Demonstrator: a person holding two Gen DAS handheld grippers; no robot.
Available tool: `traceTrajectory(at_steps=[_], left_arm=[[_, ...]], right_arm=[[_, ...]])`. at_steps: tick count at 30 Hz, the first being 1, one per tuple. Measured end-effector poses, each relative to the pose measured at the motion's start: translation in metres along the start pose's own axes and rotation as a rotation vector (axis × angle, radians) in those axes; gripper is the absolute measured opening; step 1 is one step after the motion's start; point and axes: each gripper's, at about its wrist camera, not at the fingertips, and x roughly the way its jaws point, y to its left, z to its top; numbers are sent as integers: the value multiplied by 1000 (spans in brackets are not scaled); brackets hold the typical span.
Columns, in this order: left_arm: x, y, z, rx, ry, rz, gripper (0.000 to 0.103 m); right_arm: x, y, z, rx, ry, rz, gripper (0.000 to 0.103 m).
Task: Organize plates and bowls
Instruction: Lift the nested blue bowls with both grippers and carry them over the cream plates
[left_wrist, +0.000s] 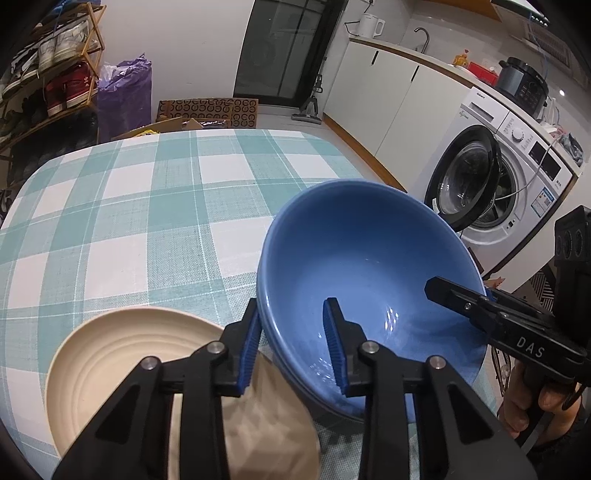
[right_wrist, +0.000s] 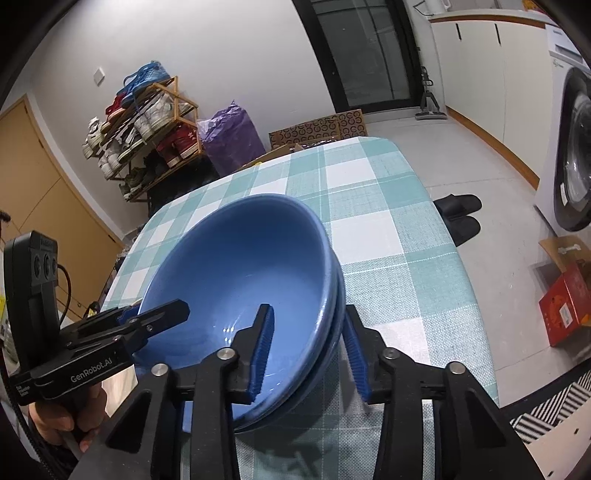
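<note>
You've got both grippers straddling the rim of the stacked glossy blue ceramic bowls (left_wrist: 365, 266) — looks like two nested, going by the double rim line in both wrist views. I'll use the stack as the landmark. It sits on the teal-and-white checked tablecloth (left_wrist: 147, 206), close to the table's near edge.

Left gripper (left_wrist: 295, 347): one blue ribbed pad is outside the bowl wall on the stack's left side, the other is inside the bowl. The outer pad looks tight against the wall, but the inner one still seems to have a sliver of air, so I can't tell if it's pinching yet. Right gripper (right_wrist: 308, 350): same setup mirrored on the stack's right side, one pad inside, one outside. Here the outer pad looks to stand just off the rim, so I'd call it part-closed around the wall, not clamped.

The ribbed cream ceramic plate (left_wrist: 122, 354) lies just left of the stack, its edge tucked under the left gripper, near the bowls if not touching them.

What the next move turns on: your two hands sit on opposite sides of the stack, both angled down into it, so the line between the grips runs straight across the bowl. Neither is nearer, really — it's a two-handed lift. I'd guess you need both walls properly squeezed before raising, or the stack tips toward the looser side.
</note>
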Motion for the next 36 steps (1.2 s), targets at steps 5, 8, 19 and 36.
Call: traceTrajectory(at_steps=[5,8,19,36], left_arm=[[-1,-1,0,6,-1,7,31],[-3,-3,-1,10,-4,6,30],[-9,-10,-1,26,-21,23,30],[-42,-13,1,30,-85,26,30]], right_arm=[[-1,1,0,4,-2,-13,35],[-2,1,0,1,-1,-22,34],[-8,0,-2,-6,-9,-33,33],[-44,21,3,-47,-67,-37,33]])
